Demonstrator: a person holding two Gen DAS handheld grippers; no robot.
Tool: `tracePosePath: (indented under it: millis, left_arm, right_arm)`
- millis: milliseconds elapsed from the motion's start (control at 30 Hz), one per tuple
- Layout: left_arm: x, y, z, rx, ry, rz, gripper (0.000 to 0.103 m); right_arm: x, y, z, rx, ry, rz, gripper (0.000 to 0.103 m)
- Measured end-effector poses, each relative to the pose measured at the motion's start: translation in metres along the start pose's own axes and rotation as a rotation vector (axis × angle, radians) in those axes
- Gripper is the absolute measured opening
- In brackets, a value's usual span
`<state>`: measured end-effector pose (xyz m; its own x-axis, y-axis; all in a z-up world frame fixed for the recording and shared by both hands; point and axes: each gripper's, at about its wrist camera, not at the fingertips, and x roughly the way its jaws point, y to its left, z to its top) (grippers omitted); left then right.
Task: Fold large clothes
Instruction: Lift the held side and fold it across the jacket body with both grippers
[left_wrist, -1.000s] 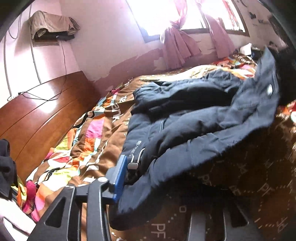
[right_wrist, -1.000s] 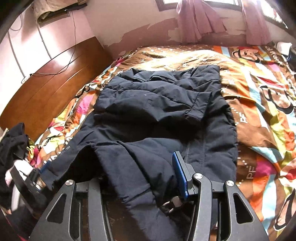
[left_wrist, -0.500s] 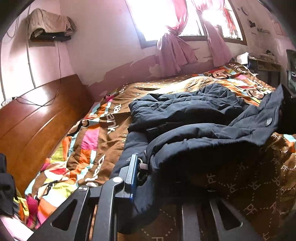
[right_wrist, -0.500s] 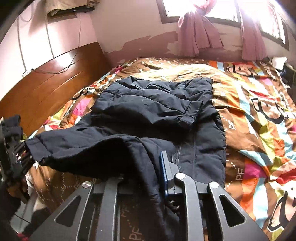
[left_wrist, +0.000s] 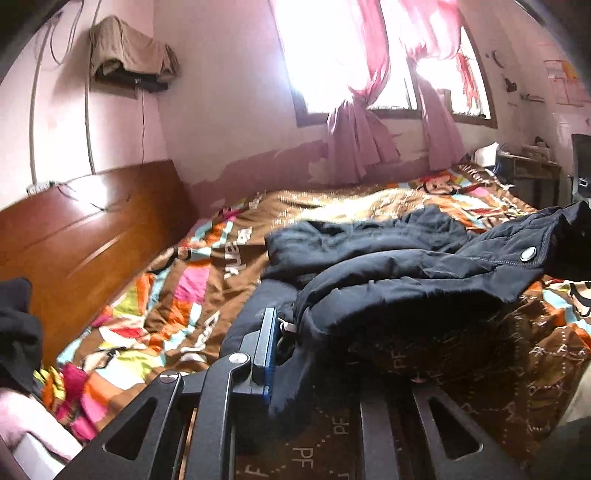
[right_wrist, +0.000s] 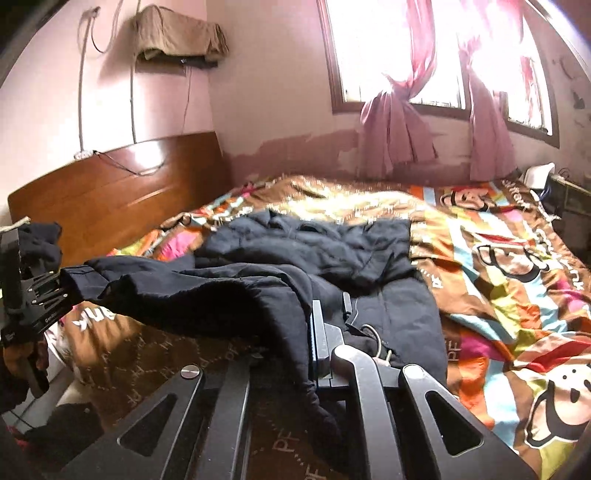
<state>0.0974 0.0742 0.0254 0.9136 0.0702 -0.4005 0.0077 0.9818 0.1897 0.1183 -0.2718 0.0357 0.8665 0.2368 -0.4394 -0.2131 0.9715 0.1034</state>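
Both claws were clamped on the jacket (left_wrist: 406, 280). Left claw (left_wrist: 291, 354): blue pad (left_wrist: 266, 350) pressed against a fold of dark fabric at the hem, the other finger buried under cloth and not visible. Right claw (right_wrist: 314, 347): fingers pinched together on a hanging edge of the same jacket, a metal zip pull (right_wrist: 376, 343) dangling just beside the pad.

Seen from my right wrist, the left claw (right_wrist: 55, 291) sat off at the far left, gripping a corner of the jacket (right_wrist: 314, 251) with the hem stretched between the two claws, lifted clear of the quilt. From the left wrist, the right-hand corner ran off the frame edge near a silver snap (left_wrist: 527, 254); the right claw itself was dark there and I could not make it out.

Jacket: dark navy, padded. Upper body lay rumpled on the quilt (left_wrist: 177, 295) toward mid-bed, collar end pointing at the window (left_wrist: 325, 55); lower part raised and draped toward me, over the brown patterned part of the quilt.

Surroundings: wooden headboard (left_wrist: 74, 240) at left, pink curtains (left_wrist: 354, 147) knotted under the bright window, tan cloth (right_wrist: 177, 29) draped over a wall shelf, another dark garment (left_wrist: 18, 325) heaped at the left edge.
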Motion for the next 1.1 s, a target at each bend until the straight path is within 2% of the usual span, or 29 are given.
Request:
tracePosePath:
  millis: [367, 500, 667, 867, 1100]
  left_arm:
    - [-0.072, 0.017, 0.01, 0.016, -0.043, -0.013, 0.015]
    - [-0.077, 0.019, 0.018, 0.034, -0.049, -0.016, 0.015]
    - [-0.05, 0.022, 0.032, 0.016, -0.039, -0.037, 0.015]
    - [0.001, 0.02, 0.061, 0.014, -0.015, -0.027, 0.015]
    - [0.089, 0.019, 0.093, -0.002, 0.033, -0.001, 0.015]
  right_arm:
    - [-0.081, 0.026, 0.007, -0.05, -0.061, 0.029, 0.005]
    - [-0.09, 0.033, 0.015, -0.073, -0.075, 0.012, 0.005]
    - [-0.064, 0.028, 0.033, -0.082, -0.056, -0.003, 0.005]
    - [-0.008, 0.021, 0.062, -0.134, -0.04, -0.048, 0.005]
    - [0.072, 0.006, 0.101, -0.159, -0.002, -0.069, 0.005]
